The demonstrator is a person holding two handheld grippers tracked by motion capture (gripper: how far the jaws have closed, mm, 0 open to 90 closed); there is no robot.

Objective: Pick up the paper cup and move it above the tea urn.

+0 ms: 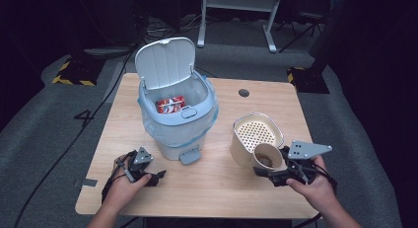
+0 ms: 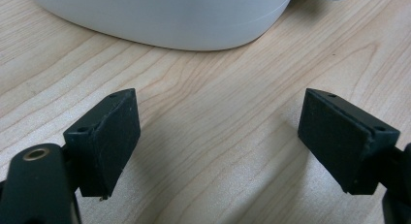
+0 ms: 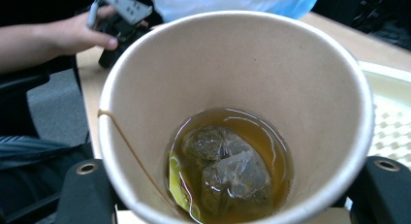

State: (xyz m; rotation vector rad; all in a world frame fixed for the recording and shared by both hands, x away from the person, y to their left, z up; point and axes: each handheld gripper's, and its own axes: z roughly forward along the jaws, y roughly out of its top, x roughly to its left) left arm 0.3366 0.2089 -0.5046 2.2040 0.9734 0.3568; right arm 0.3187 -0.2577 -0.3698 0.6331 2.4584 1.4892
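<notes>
My right gripper (image 1: 270,170) is shut on a paper cup (image 1: 268,158), held above the table at the front right. The right gripper view looks into the cup (image 3: 232,78): brown tea and a wet tea bag (image 3: 228,173) lie at its bottom, a string running up the inner wall. Just behind the cup stands a cream container with a perforated strainer insert (image 1: 256,133). A white pedal bin (image 1: 176,107) with its lid up and a blue liner stands mid-table, a red-and-white package (image 1: 170,104) inside. My left gripper (image 1: 156,177) rests open on the table before the bin; its jaws (image 2: 213,146) hold nothing.
The wooden table (image 1: 217,188) has a dark grommet hole (image 1: 243,93) at the back right. The bin's foot pedal (image 1: 189,157) juts toward the front. Beyond the table stand a white frame's legs (image 1: 236,20) and cables on grey carpet.
</notes>
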